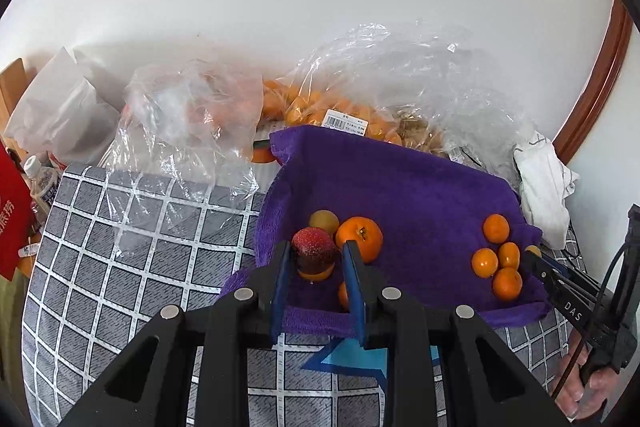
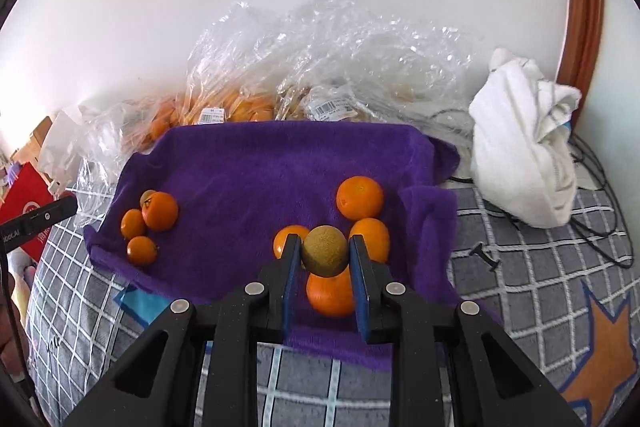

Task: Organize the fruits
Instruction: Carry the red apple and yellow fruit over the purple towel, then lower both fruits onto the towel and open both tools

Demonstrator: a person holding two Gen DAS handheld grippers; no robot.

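A purple towel point(image 1: 400, 187) point(image 2: 260, 167) lies on a grey checked cover. My left gripper point(image 1: 314, 259) is shut on a red bumpy fruit point(image 1: 313, 247), held just above a small orange point(image 1: 318, 274). A larger orange point(image 1: 359, 238) and a yellow-brown fruit point(image 1: 324, 221) lie right behind it. My right gripper point(image 2: 325, 255) is shut on a round brown-green fruit point(image 2: 325, 250) over a group of oranges point(image 2: 331, 293) on the towel's right side. It also shows at the left wrist view's right edge as the right gripper point(image 1: 534, 254), beside several small oranges point(image 1: 496, 259). Another orange cluster point(image 2: 160, 211) sits at the towel's left.
Clear plastic bags point(image 1: 360, 99) point(image 2: 320, 59) with more oranges stand against the white wall behind the towel. A crumpled white cloth point(image 2: 524, 147) and black cables point(image 2: 600, 227) lie to the right. A red box point(image 2: 24, 195) and a bottle point(image 1: 40, 183) are at the left.
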